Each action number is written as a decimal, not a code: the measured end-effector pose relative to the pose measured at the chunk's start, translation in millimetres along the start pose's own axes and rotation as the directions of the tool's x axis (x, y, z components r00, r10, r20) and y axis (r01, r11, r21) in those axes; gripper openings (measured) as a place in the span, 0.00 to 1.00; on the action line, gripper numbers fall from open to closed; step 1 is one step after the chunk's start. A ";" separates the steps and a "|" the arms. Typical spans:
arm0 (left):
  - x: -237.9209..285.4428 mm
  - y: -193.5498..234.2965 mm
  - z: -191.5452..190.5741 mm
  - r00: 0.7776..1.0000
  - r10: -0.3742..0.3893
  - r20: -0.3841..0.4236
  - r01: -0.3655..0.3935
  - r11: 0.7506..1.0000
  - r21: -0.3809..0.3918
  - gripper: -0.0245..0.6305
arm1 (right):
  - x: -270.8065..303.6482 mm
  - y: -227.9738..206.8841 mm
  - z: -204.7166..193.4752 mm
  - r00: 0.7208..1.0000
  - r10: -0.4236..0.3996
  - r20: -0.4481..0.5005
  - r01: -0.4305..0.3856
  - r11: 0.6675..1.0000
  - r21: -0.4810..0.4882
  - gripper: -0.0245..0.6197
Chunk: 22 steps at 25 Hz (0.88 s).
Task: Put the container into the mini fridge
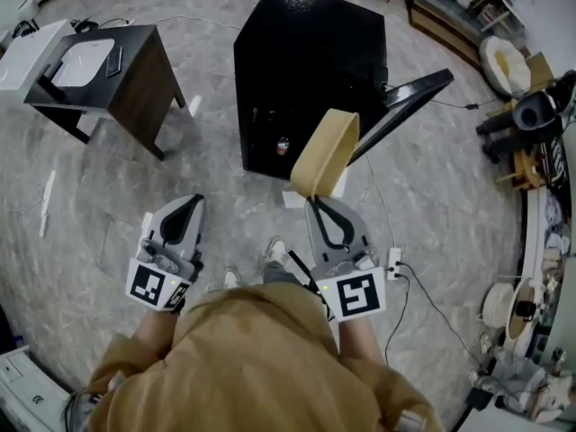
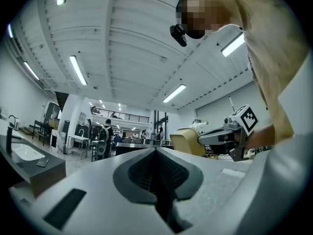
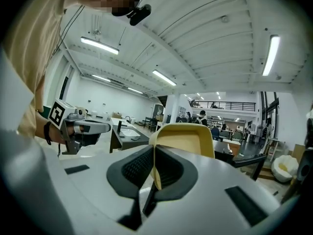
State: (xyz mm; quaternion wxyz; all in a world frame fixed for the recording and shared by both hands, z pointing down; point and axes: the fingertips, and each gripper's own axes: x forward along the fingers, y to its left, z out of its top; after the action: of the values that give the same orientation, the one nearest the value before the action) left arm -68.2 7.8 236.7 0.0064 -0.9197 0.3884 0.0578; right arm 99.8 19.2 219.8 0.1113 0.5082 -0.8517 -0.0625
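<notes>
A beige plastic container [image 1: 326, 151] is held up by its rim in my right gripper [image 1: 317, 202], whose jaws are shut on it; the right gripper view shows the container [image 3: 188, 138] rising just beyond the jaws. The black mini fridge [image 1: 306, 66] stands on the floor ahead, its door [image 1: 405, 102] swung open to the right. My left gripper [image 1: 184, 214] is at the left, shut with nothing in it, its pads [image 2: 155, 173] pressed together. From the left gripper view, the container [image 2: 187, 141] and the right gripper show off to the right.
A dark side table [image 1: 108, 75] with a white basin and a phone stands at the left. Cables and a power strip [image 1: 393, 261] lie on the floor at the right. Shelves and clutter [image 1: 531, 151] line the right edge. The person's shoes [image 1: 274, 252] are below the fridge.
</notes>
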 end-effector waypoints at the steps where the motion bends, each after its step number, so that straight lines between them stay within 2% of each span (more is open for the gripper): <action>1: 3.9 2.8 -1.7 1.000 0.008 -0.002 -0.008 1.000 0.001 0.04 | 4.9 -4.9 -4.0 1.000 0.006 -0.008 -0.006 1.000 -0.007 0.05; 10: 21.6 38.5 -10.6 0.994 0.108 -0.029 -0.108 0.994 0.020 0.04 | 49.1 -21.6 -44.5 0.988 0.107 -0.111 -0.112 0.993 -0.039 0.05; 15: 27.2 46.5 -18.2 0.992 0.118 -0.035 -0.117 0.993 0.024 0.04 | 76.0 -17.0 -73.7 0.969 0.174 -0.178 -0.187 0.981 -0.058 0.05; 22: 35.0 55.2 -33.1 0.991 0.123 -0.047 -0.121 0.992 0.032 0.04 | 105.9 -22.4 -113.9 0.948 0.198 -0.250 -0.230 0.967 -0.107 0.05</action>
State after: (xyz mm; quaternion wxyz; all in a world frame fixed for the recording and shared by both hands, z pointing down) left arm -80.1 -57.6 267.5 0.0068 -0.8951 0.4447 0.0300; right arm 99.2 -83.8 338.5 0.2524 0.4079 -0.8762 -0.0460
